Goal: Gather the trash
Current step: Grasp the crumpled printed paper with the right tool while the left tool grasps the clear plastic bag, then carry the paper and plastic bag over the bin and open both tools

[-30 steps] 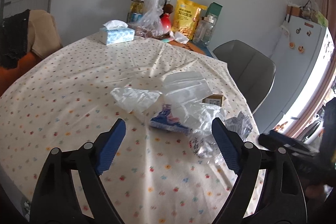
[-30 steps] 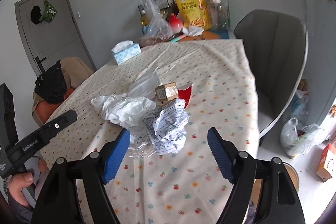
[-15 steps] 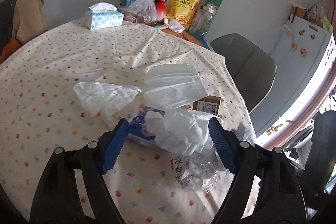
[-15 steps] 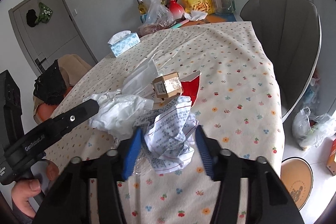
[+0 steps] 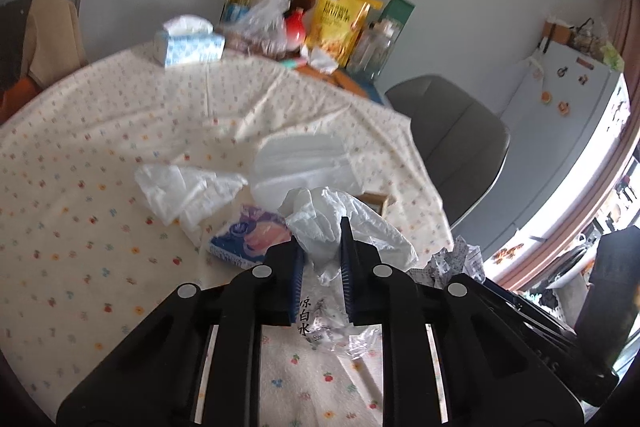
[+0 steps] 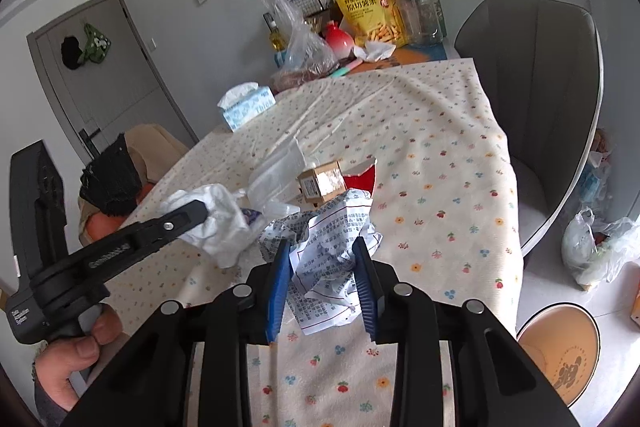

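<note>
Both grippers newly clamped: left gripper (image 5: 322, 259) on white plastic bag (image 5: 344, 227), right gripper (image 6: 322, 267) on crumpled printed paper (image 6: 332, 243).

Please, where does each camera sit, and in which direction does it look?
Left wrist: on the left gripper, looking along its jaws, which pinch a crumpled white plastic bag, across the floral tablecloth toward the wall.
Right wrist: on the right gripper, its jaws closed on a crumpled printed paper sheet; the left gripper and the person's left hand show.
Shared: blue tissue box, yellow snack bag, grey chair.

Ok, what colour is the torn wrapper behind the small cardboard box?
Red, lying just behind the small cardboard box; the right wrist view shows it best.
</note>
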